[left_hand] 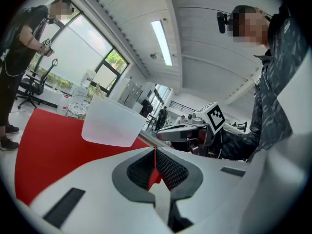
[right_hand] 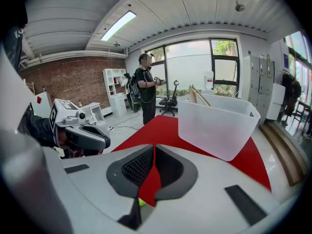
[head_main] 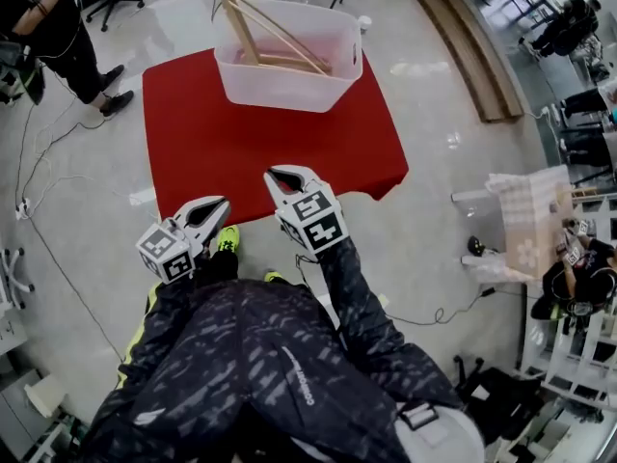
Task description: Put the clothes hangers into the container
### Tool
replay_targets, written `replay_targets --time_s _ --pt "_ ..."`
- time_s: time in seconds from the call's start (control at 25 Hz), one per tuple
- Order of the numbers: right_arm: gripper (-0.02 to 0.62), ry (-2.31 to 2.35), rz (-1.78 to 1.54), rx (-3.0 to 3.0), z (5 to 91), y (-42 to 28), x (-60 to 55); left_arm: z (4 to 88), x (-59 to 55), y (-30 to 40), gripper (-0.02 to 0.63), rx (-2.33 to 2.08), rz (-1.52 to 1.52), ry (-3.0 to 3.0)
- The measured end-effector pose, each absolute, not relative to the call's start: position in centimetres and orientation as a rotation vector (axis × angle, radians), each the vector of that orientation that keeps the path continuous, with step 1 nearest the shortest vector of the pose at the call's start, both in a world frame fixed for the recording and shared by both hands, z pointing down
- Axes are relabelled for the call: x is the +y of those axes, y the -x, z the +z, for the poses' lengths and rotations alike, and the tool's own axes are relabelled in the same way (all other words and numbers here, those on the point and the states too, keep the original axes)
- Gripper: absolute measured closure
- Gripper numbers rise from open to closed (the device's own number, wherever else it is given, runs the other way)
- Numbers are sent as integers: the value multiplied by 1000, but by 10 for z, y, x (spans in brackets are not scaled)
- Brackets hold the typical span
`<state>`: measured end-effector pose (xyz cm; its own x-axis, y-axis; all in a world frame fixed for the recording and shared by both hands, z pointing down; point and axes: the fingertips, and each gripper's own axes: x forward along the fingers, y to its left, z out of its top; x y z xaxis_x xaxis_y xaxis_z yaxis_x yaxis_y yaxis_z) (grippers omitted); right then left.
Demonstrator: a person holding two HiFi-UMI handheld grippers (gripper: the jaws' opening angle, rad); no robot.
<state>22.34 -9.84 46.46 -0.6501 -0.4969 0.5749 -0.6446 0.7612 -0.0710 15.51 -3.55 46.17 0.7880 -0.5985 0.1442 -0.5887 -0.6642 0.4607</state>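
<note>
Hangers (head_main: 273, 39) inside container (head_main: 289, 93), bystander (head_main: 53, 29) nearby

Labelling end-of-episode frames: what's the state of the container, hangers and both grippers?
container: upright on the red table, top open.
hangers: inside the container, leaning at its left end.
left gripper: shut, nothing between the jaws.
right gripper: shut, nothing between the jaws.

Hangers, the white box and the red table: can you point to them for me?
wooden hangers (head_main: 280, 35), head view, on a slanted wooden bar.
white container (head_main: 289, 87), head view, on its front wall.
red table (head_main: 241, 152), head view, on its bare red top.
</note>
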Motion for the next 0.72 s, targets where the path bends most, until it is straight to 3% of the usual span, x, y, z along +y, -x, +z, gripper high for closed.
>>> replay_targets --time_s 0.48,0.72 --pt "575 -650 342 -2470 484 -283 3 473 70 -239 594 -1023 -31 -2428" --pt "575 -600 370 -2494 492 -281 36 473 101 -244 594 -1060 -22 -2433"
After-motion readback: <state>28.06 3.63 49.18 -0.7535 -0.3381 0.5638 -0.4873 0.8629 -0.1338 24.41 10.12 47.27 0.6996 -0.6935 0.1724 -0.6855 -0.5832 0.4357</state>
